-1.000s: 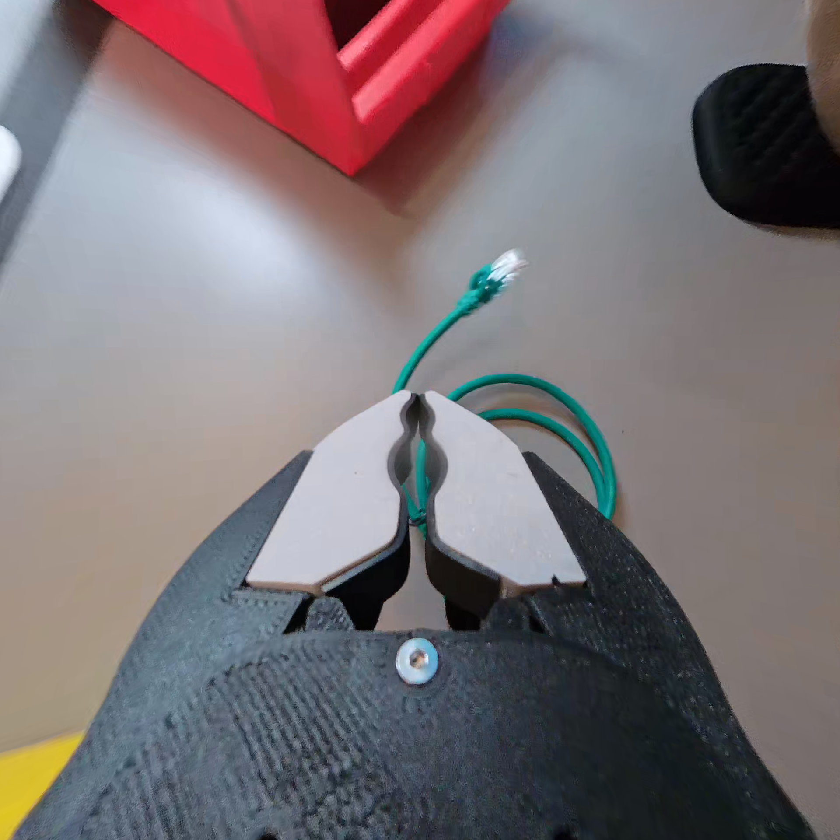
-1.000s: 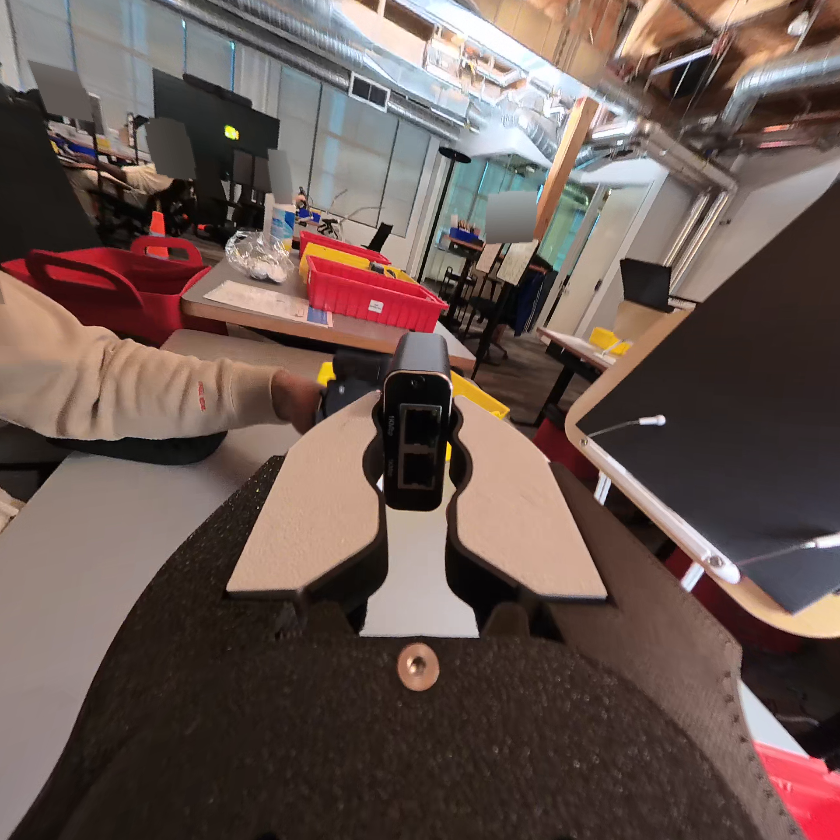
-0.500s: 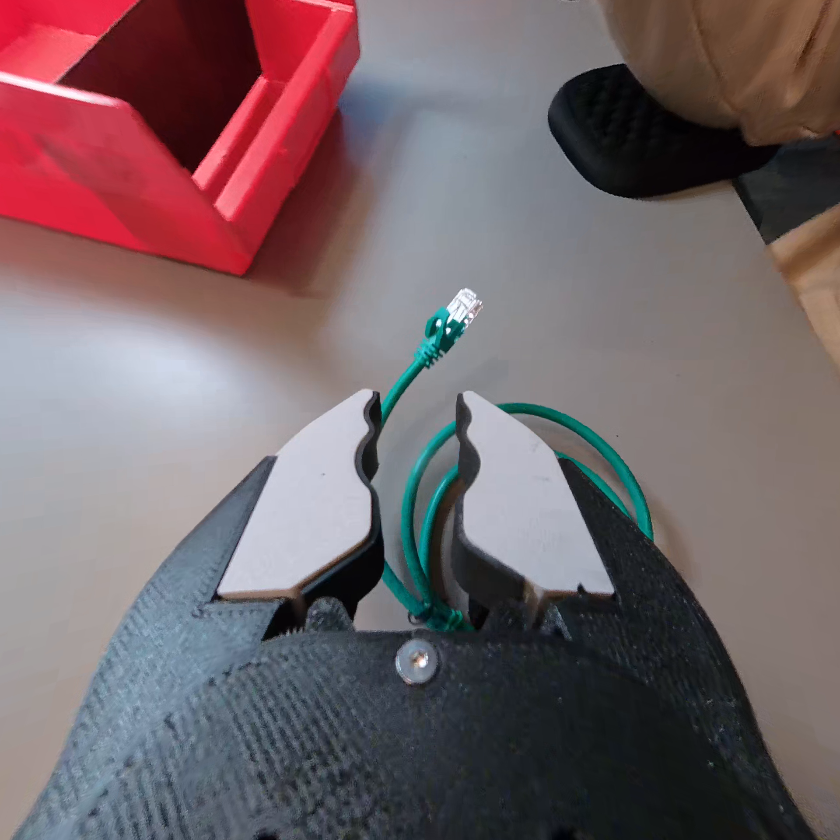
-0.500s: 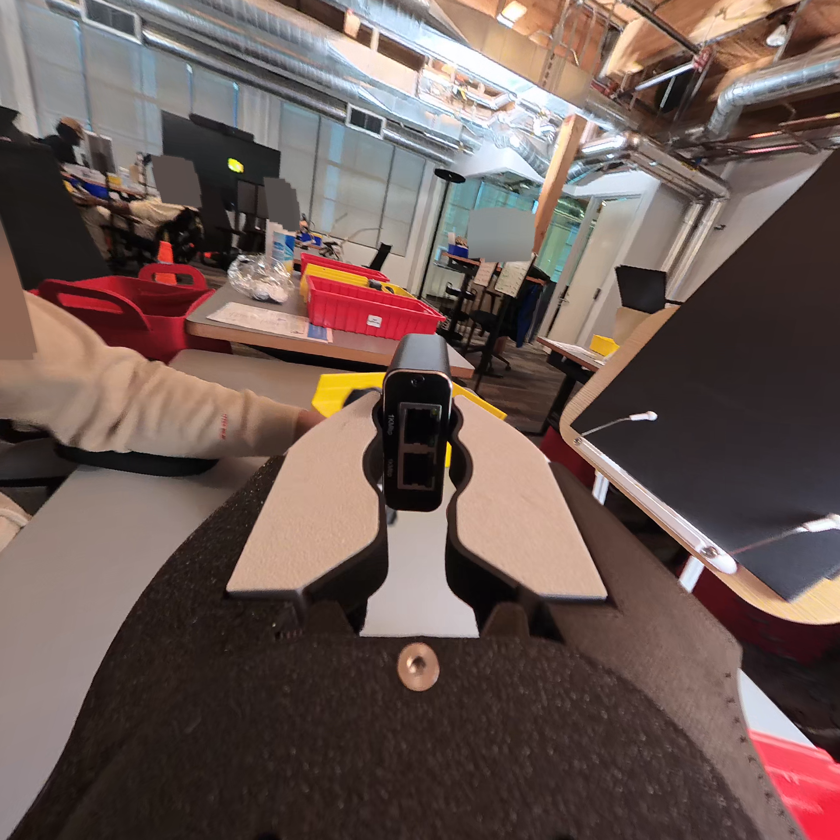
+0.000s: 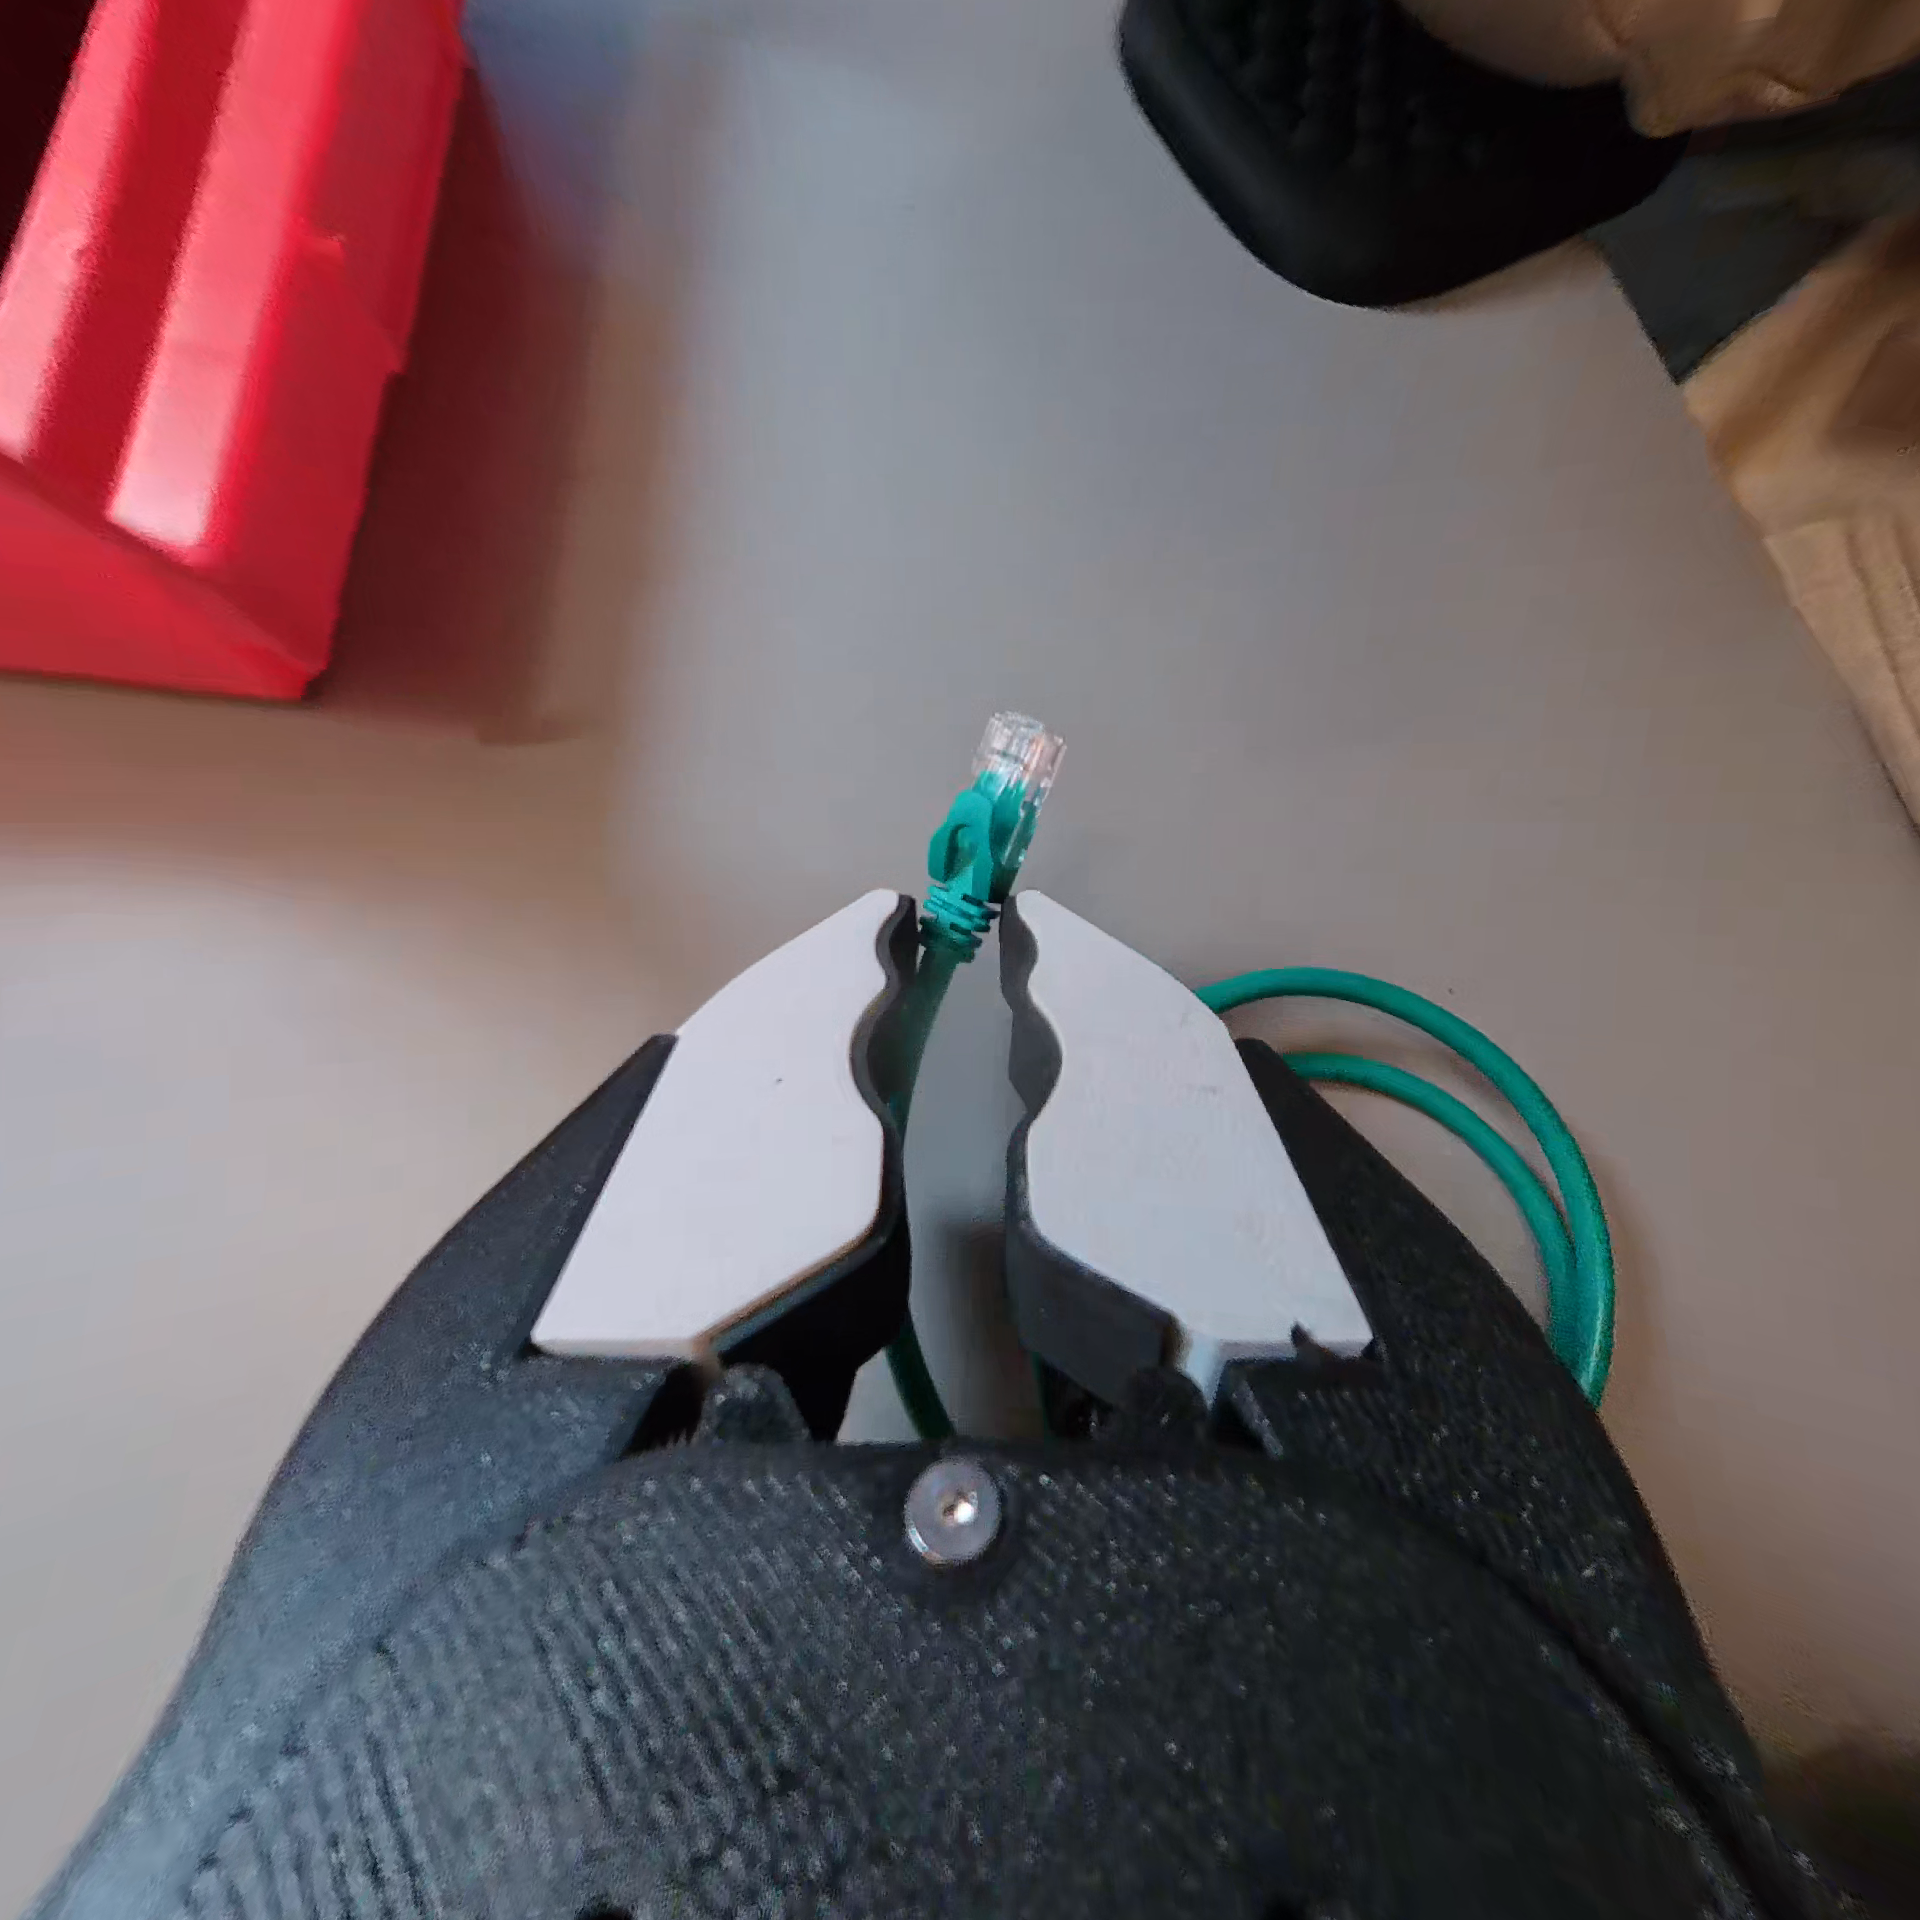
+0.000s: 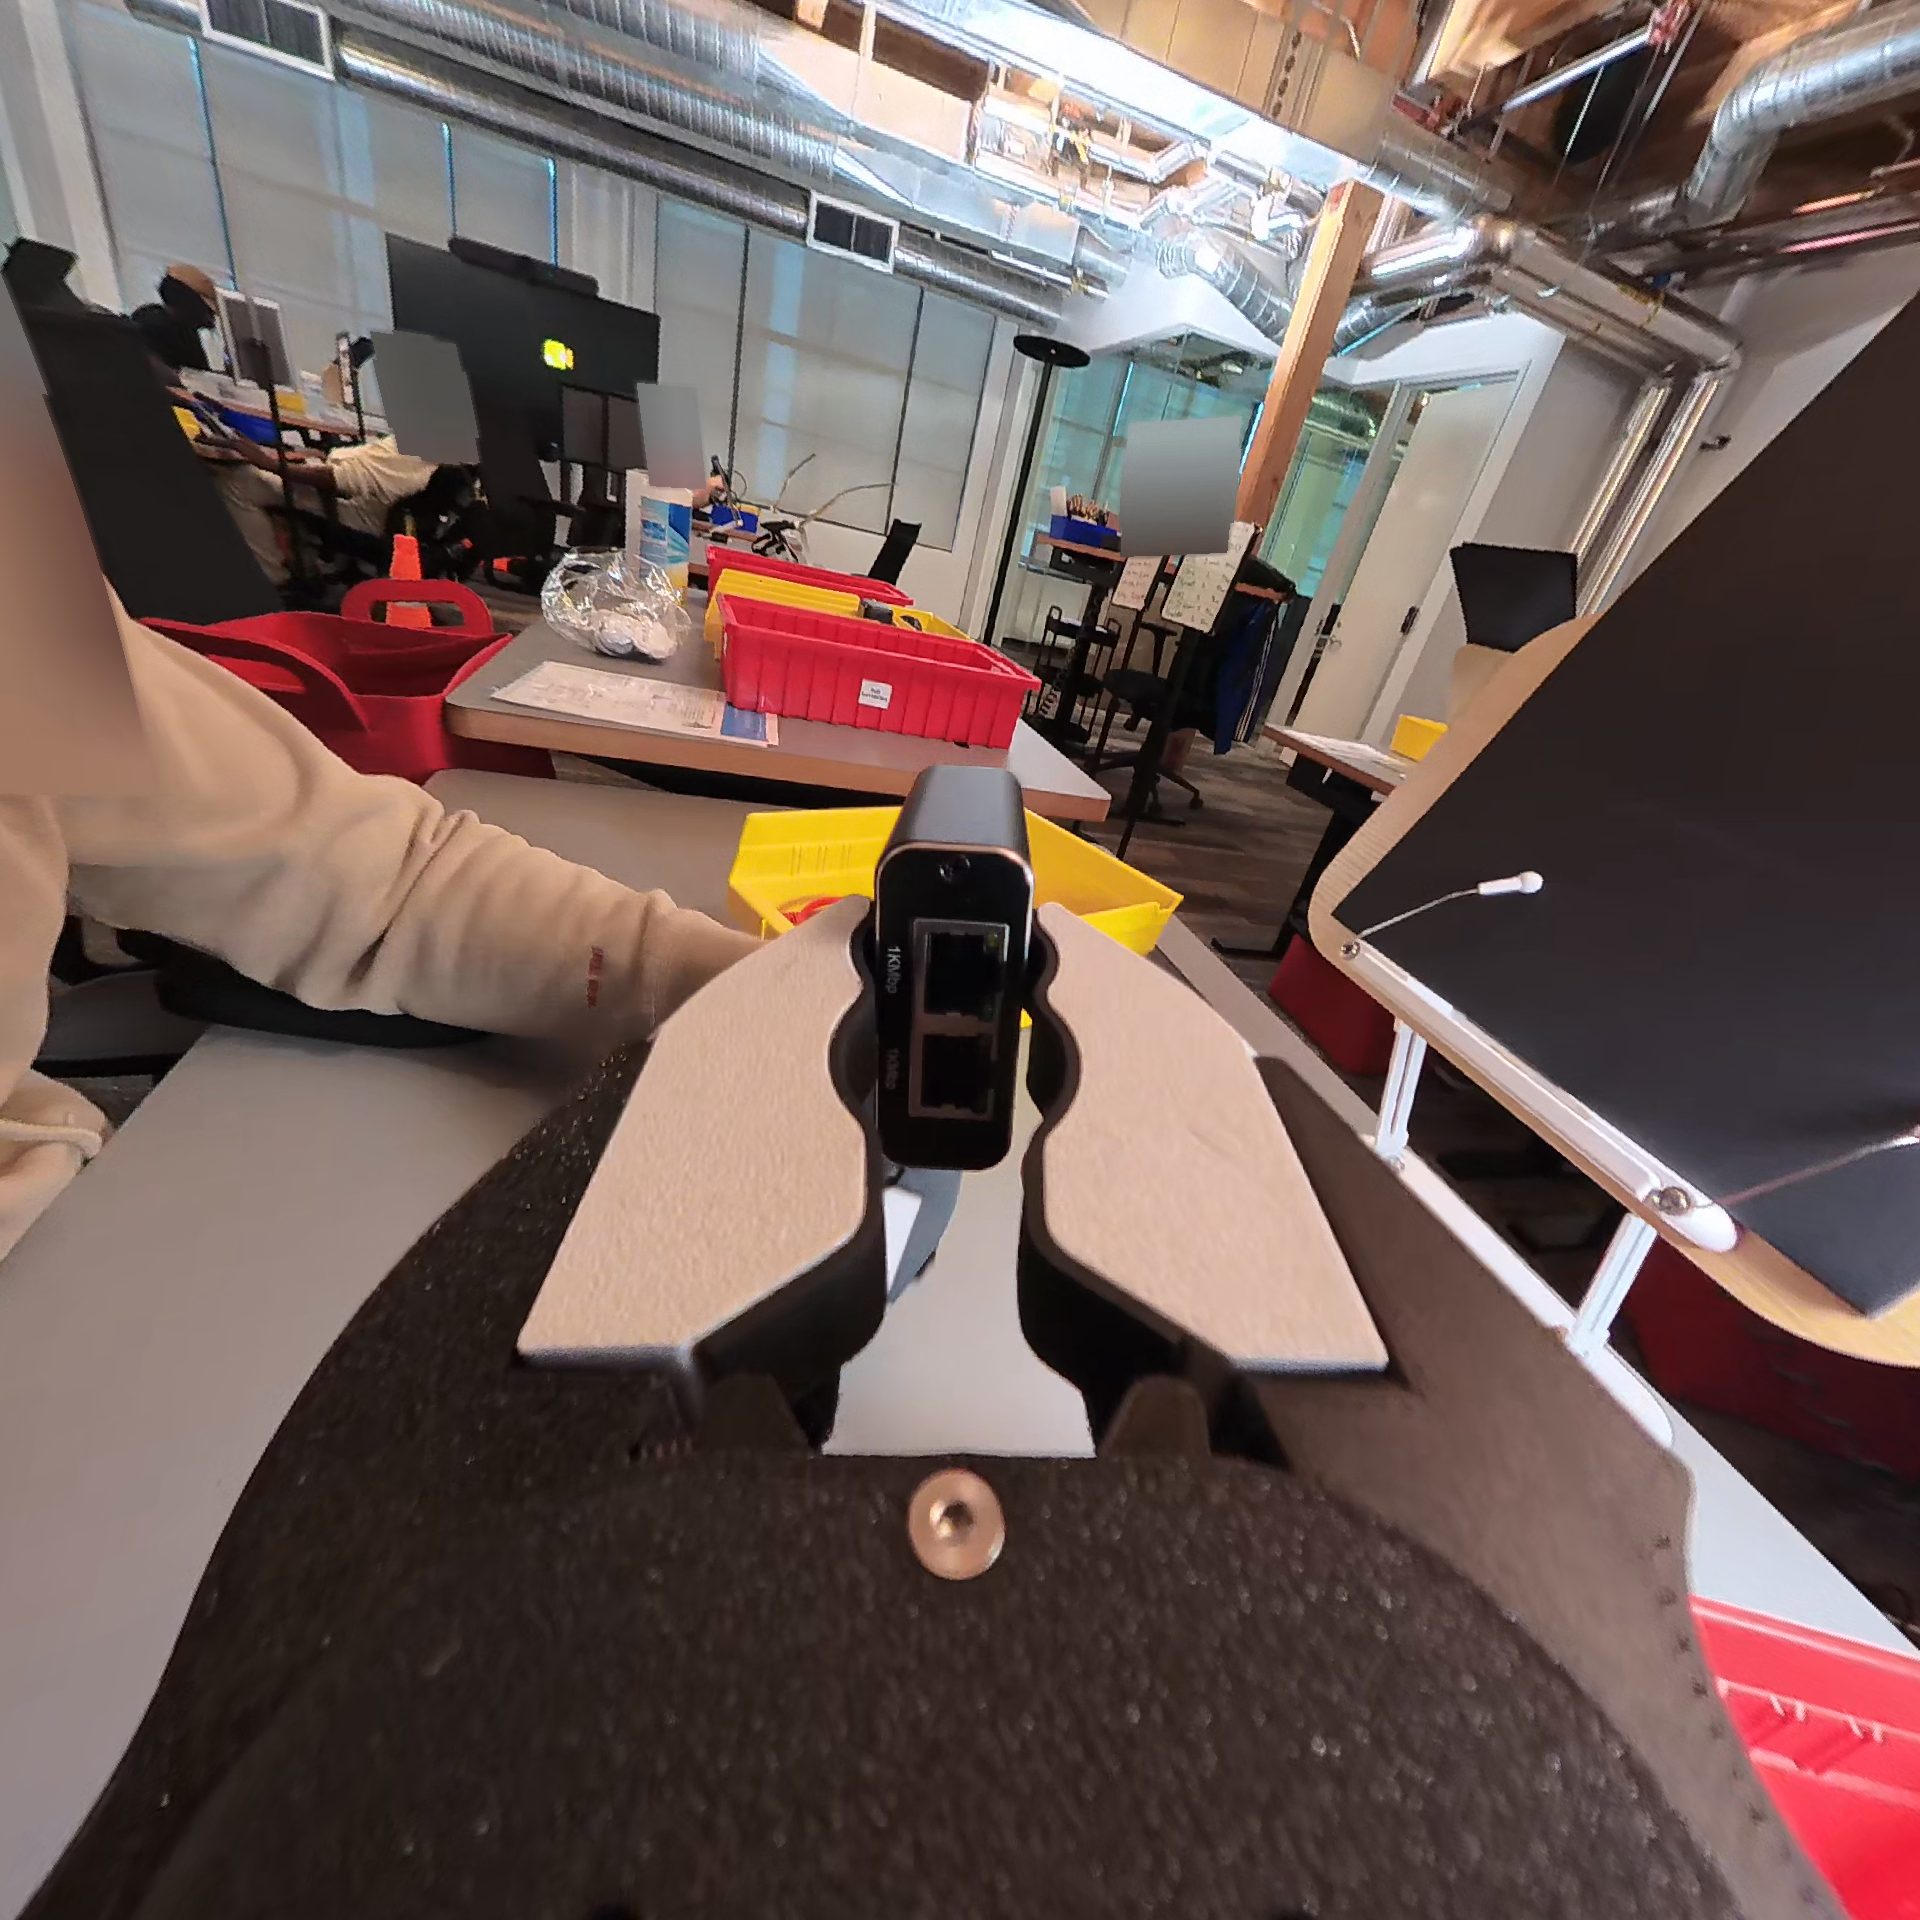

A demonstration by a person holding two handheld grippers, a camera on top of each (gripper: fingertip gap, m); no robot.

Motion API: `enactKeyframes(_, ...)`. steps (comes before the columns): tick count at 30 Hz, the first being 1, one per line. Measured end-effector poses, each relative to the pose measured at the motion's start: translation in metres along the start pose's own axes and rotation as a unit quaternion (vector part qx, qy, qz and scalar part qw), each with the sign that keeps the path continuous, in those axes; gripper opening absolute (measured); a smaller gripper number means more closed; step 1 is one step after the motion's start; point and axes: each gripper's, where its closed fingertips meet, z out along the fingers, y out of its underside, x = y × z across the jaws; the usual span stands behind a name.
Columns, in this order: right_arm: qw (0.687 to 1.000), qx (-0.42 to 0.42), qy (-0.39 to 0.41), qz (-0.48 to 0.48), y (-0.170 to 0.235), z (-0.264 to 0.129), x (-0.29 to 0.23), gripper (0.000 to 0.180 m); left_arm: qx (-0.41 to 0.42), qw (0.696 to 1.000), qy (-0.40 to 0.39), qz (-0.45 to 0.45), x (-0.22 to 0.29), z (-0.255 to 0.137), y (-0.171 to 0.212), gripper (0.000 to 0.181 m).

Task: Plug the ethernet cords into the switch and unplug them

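**Cord and switch, both held**

Left gripper [image 5: 958, 912]: fingers pinching the green ethernet cord [image 5: 948, 914] at its ribbed boot, clear plug [image 5: 1020, 750] projecting beyond; slack looped on the grey table [image 5: 312, 987].
Right gripper [image 6: 951, 940]: fingers clamping the black two-port switch [image 6: 954, 987], ports toward the camera.

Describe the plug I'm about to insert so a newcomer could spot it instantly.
Start at the grey table, right of the red bin. The left claw pinches a green cord near its end. The plug pokes out just past the tips: the only clear plastic piece there, capping a green boot.
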Motion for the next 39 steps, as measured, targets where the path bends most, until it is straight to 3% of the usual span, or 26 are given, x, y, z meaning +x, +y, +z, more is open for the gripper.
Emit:
enactKeyframes(5, 0.999, -0.022, -0.016, -0.017, 0.005, -0.004, -0.007, 0.024, 0.038, 0.994, -0.043, -0.098, 0.002, -0.046, -0.01, 0.014)
enactKeyframes(9, 0.998, -0.027, -0.058, -0.02, 0.008, -0.005, -0.022, 0.024, 0.127, 0.976, -0.077, -0.159, 0.019, -0.097, -0.032, 0.012)
enactKeyframes(12, 0.994, -0.014, -0.107, -0.008, 0.009, 0.001, -0.037, 0.024, 0.191, 0.962, -0.056, -0.188, 0.043, -0.12, -0.049, 0.011)
enactKeyframes(17, 0.981, -0.005, -0.19, 0.026, 0.016, 0.017, -0.064, 0.024, 0.215, 0.957, 0.073, -0.182, 0.09, -0.109, -0.067, 0.011)
enactKeyframes(23, 0.963, -0.032, -0.26, 0.058, 0.036, 0.032, -0.089, 0.024, 0.184, 0.943, 0.216, -0.171, 0.121, -0.075, -0.073, 0.011)
enactKeyframes(39, 0.94, -0.147, -0.306, 0.022, 0.074, 0.034, -0.114, 0.024, 0.15, 0.927, 0.264, -0.219, 0.114, -0.061, -0.048, 0.011)
